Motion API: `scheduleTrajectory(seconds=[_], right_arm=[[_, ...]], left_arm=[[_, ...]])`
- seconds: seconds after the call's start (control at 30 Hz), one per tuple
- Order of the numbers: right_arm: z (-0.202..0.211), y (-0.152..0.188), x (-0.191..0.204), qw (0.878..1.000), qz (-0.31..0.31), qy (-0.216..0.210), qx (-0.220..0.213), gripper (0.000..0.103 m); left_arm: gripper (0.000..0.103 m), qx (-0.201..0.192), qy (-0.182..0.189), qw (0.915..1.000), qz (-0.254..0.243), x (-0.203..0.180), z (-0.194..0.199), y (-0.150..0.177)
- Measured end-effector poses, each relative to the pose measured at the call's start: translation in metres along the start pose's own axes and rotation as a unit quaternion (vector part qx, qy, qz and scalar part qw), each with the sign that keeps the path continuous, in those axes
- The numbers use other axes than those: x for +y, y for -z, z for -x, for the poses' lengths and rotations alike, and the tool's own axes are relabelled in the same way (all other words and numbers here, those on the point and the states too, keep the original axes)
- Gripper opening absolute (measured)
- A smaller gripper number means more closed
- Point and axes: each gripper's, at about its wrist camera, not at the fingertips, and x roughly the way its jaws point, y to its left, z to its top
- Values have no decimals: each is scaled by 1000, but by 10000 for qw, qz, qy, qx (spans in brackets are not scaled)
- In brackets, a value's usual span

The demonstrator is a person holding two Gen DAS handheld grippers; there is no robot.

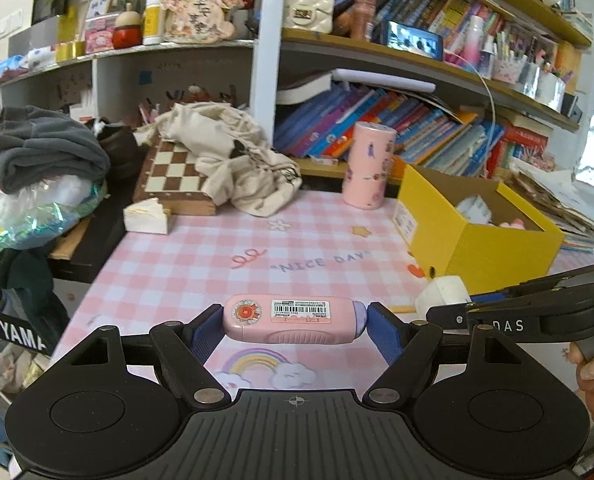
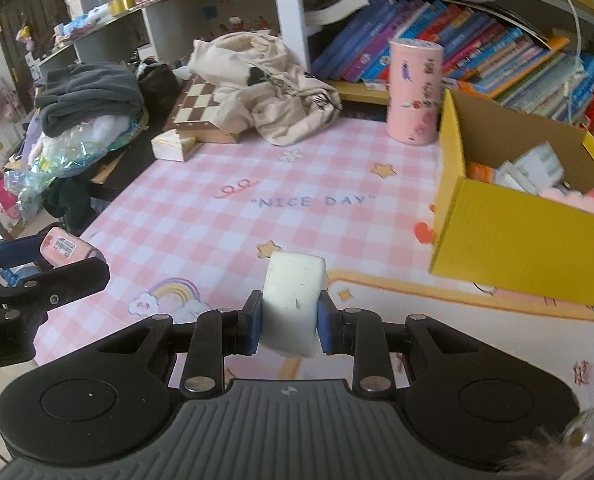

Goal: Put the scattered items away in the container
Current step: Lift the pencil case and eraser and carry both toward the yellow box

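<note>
- Box, yellow cardboard, sat open at the right of the worktop, just beside a pink canister.
- Contents already in the box: a white-and-green packet, something orange, and a pink fluffy thing. Judged as items tidied; part of the job looked done.
- Worktop mat between the grippers and the box showed no other loose small items. Cloth, chessboard and a cream wedge-shaped block lay at the far left edge; whether these count as scattered items could not be told.
- Left hand-held gripper was spread wide around a pink case with a barcode label, gripped end to end. The left pad pressed one end; the right pad met the lilac cap end. The case appeared lifted above the mat, well apart from the box.
- Right hand-held gripper was closed to a narrow gap on a white block, blue pads flat against both sides. The block stood upright between them, near the box's front left corner but not over its opening.
- Remaining, by my reading: carry both held items over the box rim and let go. Right is nearer; left has the longer trip across the mat.
</note>
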Motion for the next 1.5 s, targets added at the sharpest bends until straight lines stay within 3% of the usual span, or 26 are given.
scheduleTrajectory(seconds=[0.9,1.2,1.5], right_arm=[[63,19,-161,9984,-465,134,-287,26],[90,13,-214,9959,-464,275,-721,26],[100,-15,-256,9923,-354,315,-1149,26]], left_arm=[[78,109,402,9985,-365,-160,-40,-28],[78,-228,600,9963,-577,-212,-55,-53],[78,-483,587,9941,-770,-246,-76,-85]])
